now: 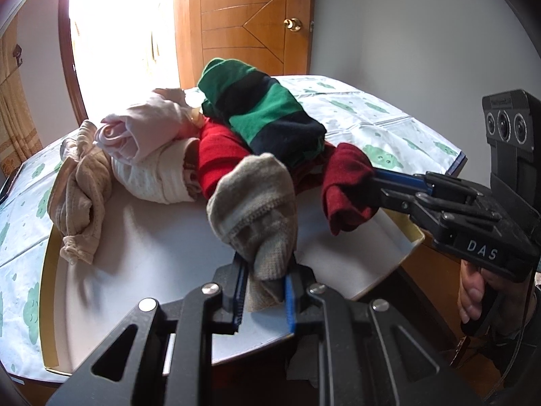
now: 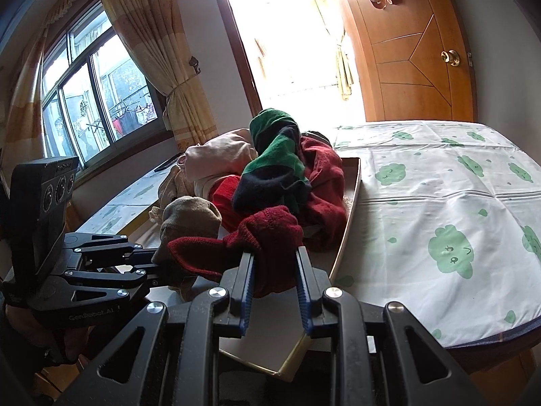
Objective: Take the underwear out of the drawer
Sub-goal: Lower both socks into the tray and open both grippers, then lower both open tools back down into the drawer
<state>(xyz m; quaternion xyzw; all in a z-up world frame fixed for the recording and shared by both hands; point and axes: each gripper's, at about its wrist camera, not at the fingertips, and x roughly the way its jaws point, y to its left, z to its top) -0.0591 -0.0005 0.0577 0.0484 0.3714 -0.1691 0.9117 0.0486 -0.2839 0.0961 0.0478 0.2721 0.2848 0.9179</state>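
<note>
Above the shallow white drawer tray (image 1: 142, 253) on the cloud-print desk (image 2: 439, 186), we hold two garments: our left gripper (image 1: 262, 291) has its fingers clenched on a beige knitted piece (image 1: 252, 199), and our right gripper (image 2: 274, 267) clamps a dark red knitted piece (image 2: 267, 237). Both hang just beside the heap topped by a green-and-navy striped garment (image 1: 267, 115). We judge the risk is snagging: a trailing red fold touching the heap could drag neighbours out, or a shallow pinch could slip.

Garment pile (image 1: 209, 142) at drawer's (image 1: 142, 253) far end, drawer on table (image 2: 439, 203), door (image 2: 416, 50) behind
</note>
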